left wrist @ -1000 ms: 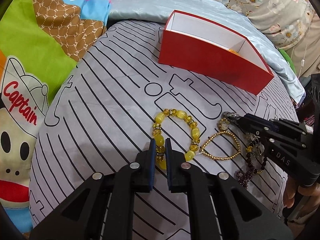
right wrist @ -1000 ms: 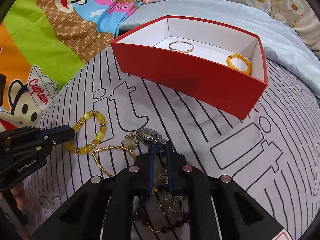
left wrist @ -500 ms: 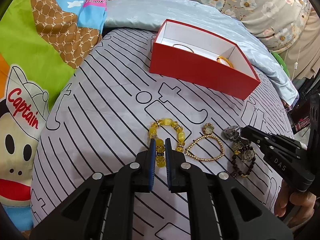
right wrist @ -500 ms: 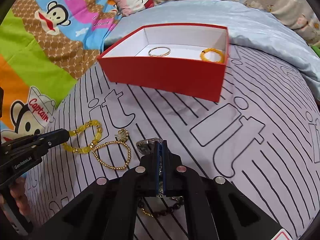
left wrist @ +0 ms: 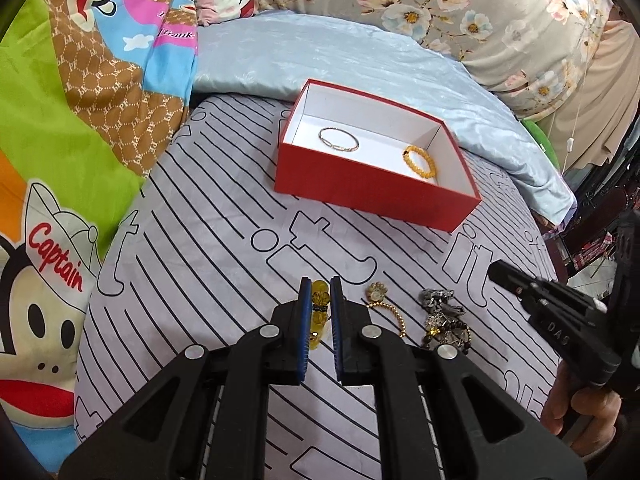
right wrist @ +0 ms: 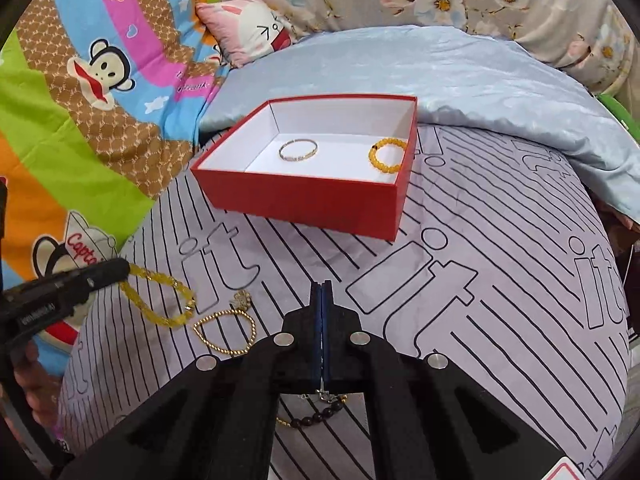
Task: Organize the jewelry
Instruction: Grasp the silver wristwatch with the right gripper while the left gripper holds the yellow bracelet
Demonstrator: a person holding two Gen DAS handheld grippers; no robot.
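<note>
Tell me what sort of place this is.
Most likely a bedroom, with the work done on a bed: a grey bedsheet with black stripes under the open red cardboard box, a cartoon monkey quilt, and a pink cartoon pillow.

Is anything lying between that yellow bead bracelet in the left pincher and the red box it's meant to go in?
Nothing visible. The left gripper holds the yellow bracelet, and only bare striped bedsheet lies between it and the open red box. The gold chain bracelet sits off to the side, out of the path.

Bare sheet (right wrist: 500, 280) lies before red box (right wrist: 312, 200).
</note>
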